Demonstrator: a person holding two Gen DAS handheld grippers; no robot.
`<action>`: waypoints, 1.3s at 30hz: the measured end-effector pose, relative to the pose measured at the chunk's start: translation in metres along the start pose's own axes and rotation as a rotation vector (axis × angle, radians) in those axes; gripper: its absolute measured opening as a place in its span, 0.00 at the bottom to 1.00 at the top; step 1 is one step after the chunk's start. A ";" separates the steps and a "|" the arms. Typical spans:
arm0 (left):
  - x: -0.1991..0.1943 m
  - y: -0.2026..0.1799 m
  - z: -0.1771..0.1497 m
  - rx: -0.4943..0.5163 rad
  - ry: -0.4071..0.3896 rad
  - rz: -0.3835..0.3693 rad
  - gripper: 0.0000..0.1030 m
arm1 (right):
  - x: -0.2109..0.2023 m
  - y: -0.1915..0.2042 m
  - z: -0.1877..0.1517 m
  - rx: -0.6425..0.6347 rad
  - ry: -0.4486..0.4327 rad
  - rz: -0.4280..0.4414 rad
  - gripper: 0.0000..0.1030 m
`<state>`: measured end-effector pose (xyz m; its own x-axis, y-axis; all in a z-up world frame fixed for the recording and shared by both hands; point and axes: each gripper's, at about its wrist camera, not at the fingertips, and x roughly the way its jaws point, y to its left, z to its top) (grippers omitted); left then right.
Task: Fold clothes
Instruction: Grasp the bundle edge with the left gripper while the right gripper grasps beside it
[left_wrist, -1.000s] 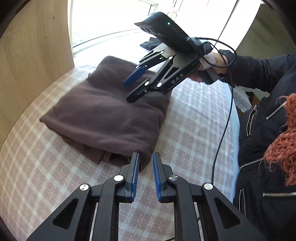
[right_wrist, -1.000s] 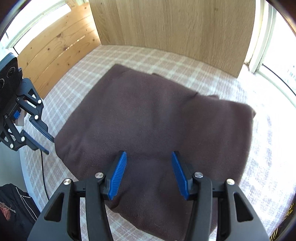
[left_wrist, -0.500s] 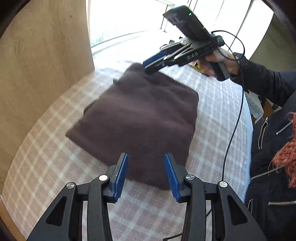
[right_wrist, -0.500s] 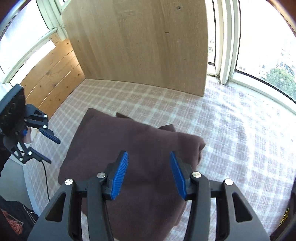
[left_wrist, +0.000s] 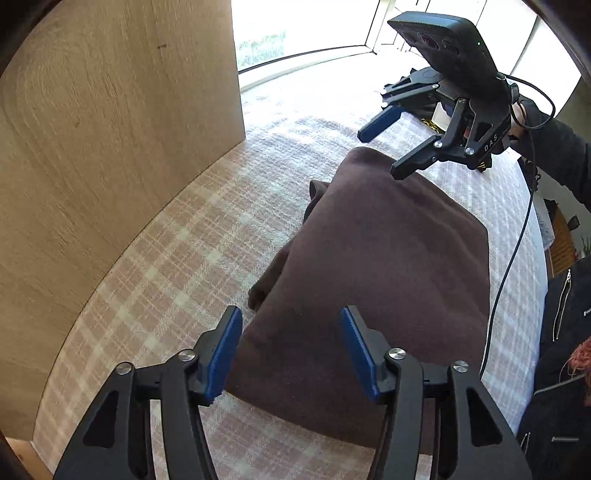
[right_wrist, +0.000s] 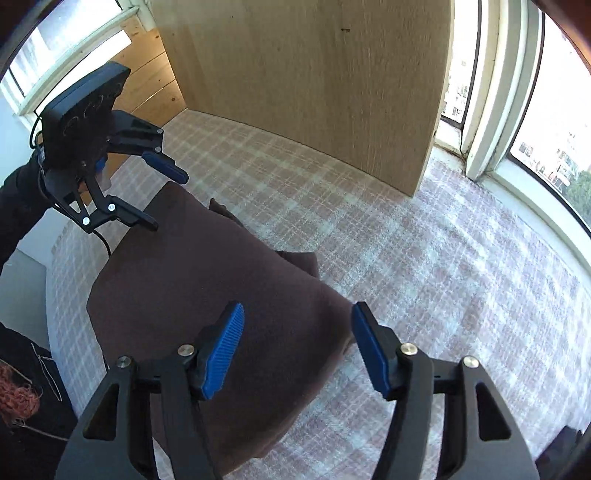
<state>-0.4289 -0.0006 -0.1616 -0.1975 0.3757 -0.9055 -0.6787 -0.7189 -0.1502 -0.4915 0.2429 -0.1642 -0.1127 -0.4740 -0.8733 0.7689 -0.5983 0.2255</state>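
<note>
At 6 o'clock of the left wrist view, the left gripper (left_wrist: 291, 354) stands with its jaws wide apart and nothing between them; its blue pads (left_wrist: 223, 354) frame the near edge of the garment (left_wrist: 388, 266) without visible contact. That garment, dark brown and folded into a rough rectangle, lies flat on the checked cover (left_wrist: 177, 266) and runs from 6 o'clock toward 1 o'clock; a folded-under layer shows along its 9 o'clock edge. At 1 o'clock the right gripper (left_wrist: 388, 146) hangs above the far corner of the garment, jaws apart, holding nothing; a black cable (left_wrist: 513, 258) drops from it along the 3 o'clock side; a dark sleeve (left_wrist: 557, 147) reaches in behind it. A wood panel (left_wrist: 110, 147) fills 9 to 11 o'clock.

At 6 o'clock of the right wrist view, the right gripper (right_wrist: 299, 347) is spread wide and empty; its left pad lies over the garment (right_wrist: 207, 288), its right pad over the checked cover (right_wrist: 424, 258). The garment occupies 6 to 10 o'clock. At 10 o'clock the left gripper (right_wrist: 162, 195) hangs above the far end of the garment, jaws apart, empty. The wood panel (right_wrist: 314, 74) stands at 12 o'clock; a window (right_wrist: 546, 110) lies at 2 o'clock.
</note>
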 end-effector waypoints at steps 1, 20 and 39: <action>0.007 0.004 0.004 -0.002 0.018 0.008 0.55 | 0.001 -0.005 0.005 -0.018 0.007 0.005 0.61; 0.055 0.035 0.015 -0.038 0.132 -0.214 0.73 | 0.074 -0.007 0.047 -0.211 0.286 0.294 0.61; 0.061 0.027 0.021 -0.050 0.209 -0.227 0.52 | 0.088 0.018 0.045 -0.244 0.382 0.220 0.60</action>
<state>-0.4737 0.0151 -0.2121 0.1081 0.4055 -0.9077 -0.6525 -0.6599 -0.3725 -0.5153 0.1615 -0.2172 0.2718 -0.2746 -0.9223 0.8783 -0.3210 0.3544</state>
